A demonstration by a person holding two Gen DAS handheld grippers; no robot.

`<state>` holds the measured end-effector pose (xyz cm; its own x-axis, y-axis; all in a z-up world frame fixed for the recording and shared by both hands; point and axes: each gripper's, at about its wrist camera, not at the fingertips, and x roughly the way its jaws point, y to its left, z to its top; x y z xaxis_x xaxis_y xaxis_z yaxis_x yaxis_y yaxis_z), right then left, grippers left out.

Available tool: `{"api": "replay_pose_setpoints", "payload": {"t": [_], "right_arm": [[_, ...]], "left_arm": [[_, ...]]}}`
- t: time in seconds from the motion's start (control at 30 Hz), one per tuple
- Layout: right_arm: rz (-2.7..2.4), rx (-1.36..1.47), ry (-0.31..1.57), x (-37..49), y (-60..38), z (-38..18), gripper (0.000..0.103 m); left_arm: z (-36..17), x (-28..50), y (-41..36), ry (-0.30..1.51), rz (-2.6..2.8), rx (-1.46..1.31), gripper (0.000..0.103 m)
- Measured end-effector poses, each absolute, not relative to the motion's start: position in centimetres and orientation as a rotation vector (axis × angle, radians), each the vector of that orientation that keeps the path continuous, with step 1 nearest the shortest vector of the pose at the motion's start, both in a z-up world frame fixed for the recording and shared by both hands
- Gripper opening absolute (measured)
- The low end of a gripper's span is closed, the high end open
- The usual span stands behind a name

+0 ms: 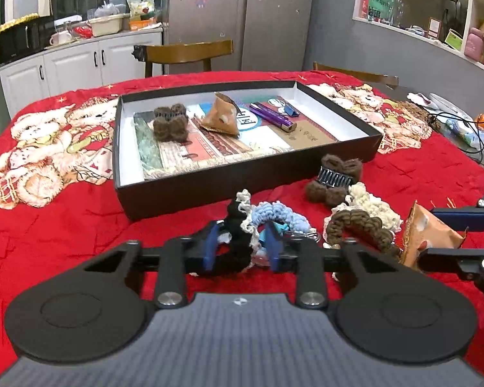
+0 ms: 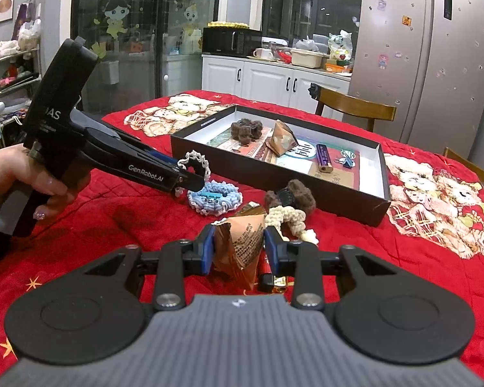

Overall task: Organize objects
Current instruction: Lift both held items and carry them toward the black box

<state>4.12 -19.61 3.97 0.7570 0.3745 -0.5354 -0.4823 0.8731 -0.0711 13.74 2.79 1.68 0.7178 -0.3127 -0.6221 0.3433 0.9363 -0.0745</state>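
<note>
My left gripper [image 1: 242, 246] is shut on a black crocheted hair clip with a cream edge [image 1: 238, 242], held just above the red cloth; it also shows in the right wrist view [image 2: 195, 164]. My right gripper [image 2: 238, 248] is shut on a brown triangular snack packet [image 2: 242, 242], which also shows in the left wrist view [image 1: 426, 235]. The open black box [image 1: 209, 187] ahead holds a brown furry clip [image 1: 171, 122], another brown packet [image 1: 222, 116], a purple lighter [image 1: 274, 116] and a blue binder clip [image 1: 290, 109]. A light blue crocheted clip [image 1: 280, 214] lies just beyond my left fingers.
On the cloth by the box lie a brown furry clip [image 1: 337, 177], a cream crocheted piece [image 1: 374, 206] and a brown crocheted clip [image 1: 358, 225]. A lighter [image 2: 272, 279] lies under my right gripper. Cables and packets [image 1: 461, 125] sit at the table's right edge. Wooden chairs [image 1: 190, 53] stand behind.
</note>
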Motion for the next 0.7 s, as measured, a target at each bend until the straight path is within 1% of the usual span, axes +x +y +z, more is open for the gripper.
{"api": "replay_pose_setpoints", "payload": {"t": [0.07,0.17,0.43,0.7], "right_arm": [[0.473,-0.216,0.534,4.3,-19.5,4.1,0.037],[0.474,-0.228,0.527,4.5,-19.4,4.4,0.037],[0.477,-0.245,0.500,6.0,-19.2,5.8,0.037],[0.479,-0.262,0.506,10.2,-18.3,7.4,0.037]], "left_arm": [[1.8,13.7,2.8,0.669,-0.354,0.048,0.018],[2.4,13.3,3.1,0.651,-0.353,0.051,0.016],[6.4,12.9,3.5,0.557,-0.366,0.057,0.016],[8.1,16.0,2.6,0.525,-0.344,0.098,0.016]]}}
